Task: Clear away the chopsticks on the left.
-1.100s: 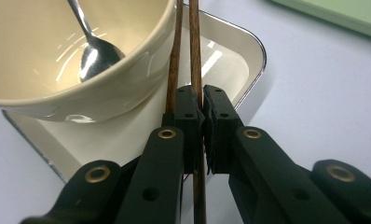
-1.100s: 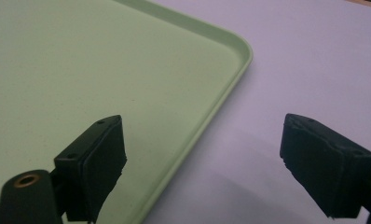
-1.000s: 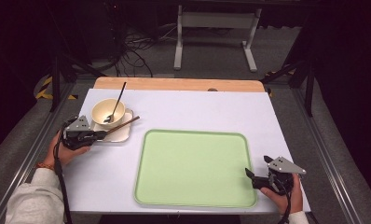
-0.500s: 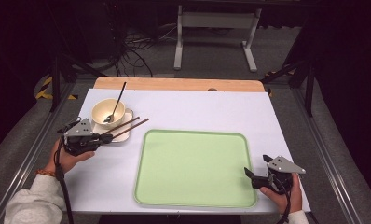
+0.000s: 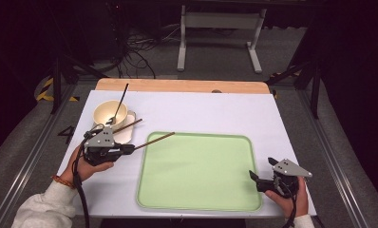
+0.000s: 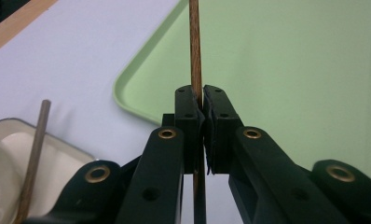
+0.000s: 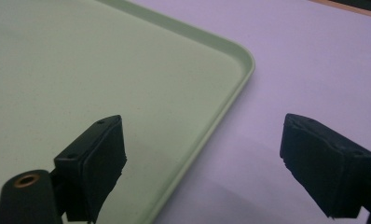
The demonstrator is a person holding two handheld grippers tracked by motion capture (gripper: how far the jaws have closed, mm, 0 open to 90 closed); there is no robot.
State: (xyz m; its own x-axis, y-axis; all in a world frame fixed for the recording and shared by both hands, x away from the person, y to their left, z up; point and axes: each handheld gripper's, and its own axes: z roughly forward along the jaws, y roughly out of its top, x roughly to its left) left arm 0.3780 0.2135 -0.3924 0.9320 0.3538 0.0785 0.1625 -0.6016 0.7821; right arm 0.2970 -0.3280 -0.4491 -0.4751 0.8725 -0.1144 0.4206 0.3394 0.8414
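A white-topped counter [image 5: 201, 111] with a bare wooden strip [image 5: 177, 85] along its far edge carries a pale green rectangular plastic tray [image 5: 201, 202] at centre and a small white dish [image 5: 126, 135] near its far left corner.

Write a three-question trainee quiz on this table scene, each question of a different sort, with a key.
1. True or false: the left gripper is shut on a chopstick.
2. Multiple choice: where does the free end of that chopstick point? A) into the bowl B) over the green tray C) off the table's near edge.
3. Fill in: the right gripper, by the tray's near right corner, has its jaws ____.

Key
1. True: the left gripper view shows the stick pinched between the pads.
2. B: its tip lies over the tray's far left corner. A second chopstick rests on the small dish beside the bowl.
3. Open, with nothing between them.
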